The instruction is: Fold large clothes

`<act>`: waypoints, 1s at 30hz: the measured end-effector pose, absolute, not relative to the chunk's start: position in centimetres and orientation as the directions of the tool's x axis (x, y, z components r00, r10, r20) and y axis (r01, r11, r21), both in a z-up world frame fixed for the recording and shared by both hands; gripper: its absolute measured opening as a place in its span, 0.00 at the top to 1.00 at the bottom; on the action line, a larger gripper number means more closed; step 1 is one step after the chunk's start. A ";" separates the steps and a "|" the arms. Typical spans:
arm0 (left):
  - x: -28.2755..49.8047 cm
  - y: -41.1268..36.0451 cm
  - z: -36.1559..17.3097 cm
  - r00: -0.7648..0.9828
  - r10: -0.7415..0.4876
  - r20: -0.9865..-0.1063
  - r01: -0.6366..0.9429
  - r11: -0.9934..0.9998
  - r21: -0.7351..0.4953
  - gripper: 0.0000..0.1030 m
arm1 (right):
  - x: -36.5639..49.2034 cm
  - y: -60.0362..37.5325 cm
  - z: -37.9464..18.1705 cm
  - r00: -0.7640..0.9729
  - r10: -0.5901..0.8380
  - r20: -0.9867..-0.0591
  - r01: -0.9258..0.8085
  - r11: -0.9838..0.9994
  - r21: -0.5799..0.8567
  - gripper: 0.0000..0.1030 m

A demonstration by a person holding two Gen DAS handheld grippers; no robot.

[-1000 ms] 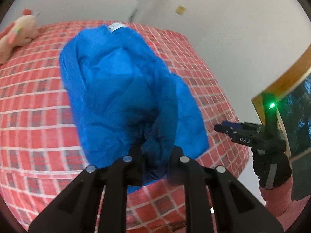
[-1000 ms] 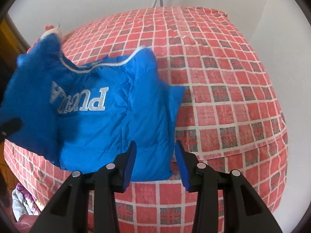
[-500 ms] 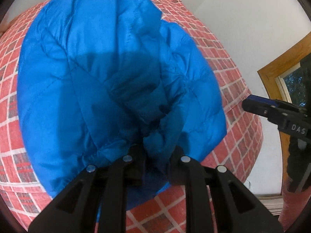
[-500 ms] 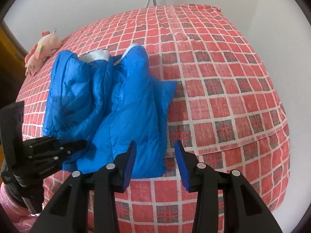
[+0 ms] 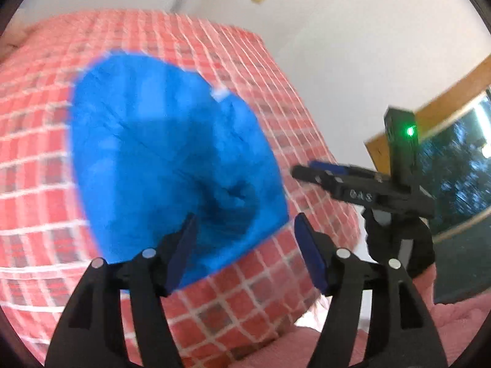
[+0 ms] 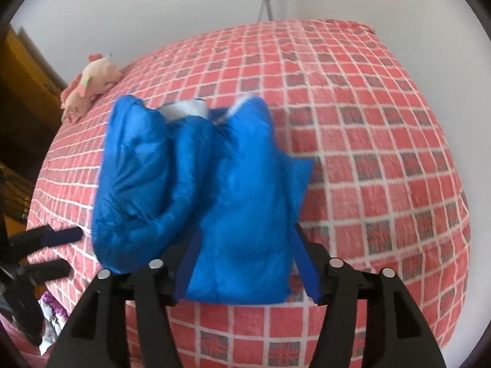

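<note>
A blue puffy jacket [image 6: 196, 190] lies folded in a bundle on the bed [image 6: 368, 141]. The bed has a red checked cover with white lines. The jacket sits near the front edge of the bed, a bit to the left in the right wrist view. A white bit of its collar shows at the far end.

The left gripper [image 5: 245, 245] is just in front of the jacket. Its jaws are opening, and they do not press on the jacket. The near end of the jacket shows between them.

The right gripper [image 6: 245, 260] is at the near edge of the jacket too. Its jaws are also opening, with the jacket's corner between them, and the pads do not squeeze it.

A pink soft toy [image 6: 92, 86] lies on the bed's far left side, well apart from the jacket.
</note>
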State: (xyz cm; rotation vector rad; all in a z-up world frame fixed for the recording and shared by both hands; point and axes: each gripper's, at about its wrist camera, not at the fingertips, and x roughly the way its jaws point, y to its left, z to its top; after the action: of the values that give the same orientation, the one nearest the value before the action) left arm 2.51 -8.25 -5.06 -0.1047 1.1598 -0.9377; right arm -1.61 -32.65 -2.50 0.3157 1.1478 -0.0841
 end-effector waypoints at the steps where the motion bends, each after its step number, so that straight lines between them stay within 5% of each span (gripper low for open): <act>1: 3.0 -7.5 -5.0 0.122 -0.651 -0.750 0.565 0.666 -0.487 0.37 | -1.0 -32.2 -2.3 0.413 0.112 -0.904 0.211 0.954 0.214 0.26; 8: 7.3 -5.4 -8.2 0.337 -0.342 -0.877 0.412 0.891 -0.189 0.37 | 3.5 -29.0 -3.5 0.364 0.195 -0.911 0.130 0.958 0.257 0.12; 18: 9.8 -4.2 -9.6 0.376 -0.267 -0.887 0.301 0.941 -0.156 0.33 | 9.1 -27.2 -8.4 0.233 0.343 -0.910 0.159 0.910 0.384 0.09; 24: 10.7 -3.6 -10.4 0.396 -0.232 -0.888 0.271 0.954 -0.129 0.33 | 10.5 -26.2 -8.9 0.224 0.301 -0.927 0.133 0.933 0.336 0.09; 30: 11.2 -3.4 -10.9 0.395 -0.224 -0.891 0.259 0.958 -0.126 0.33 | 10.5 -25.3 -8.4 0.268 0.232 -0.935 0.085 0.961 0.263 0.60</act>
State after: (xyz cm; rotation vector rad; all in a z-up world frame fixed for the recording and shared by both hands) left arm 11.24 -3.36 -10.92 0.0349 1.1238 -0.3059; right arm 10.50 -25.34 -8.44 0.2838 1.3009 0.1007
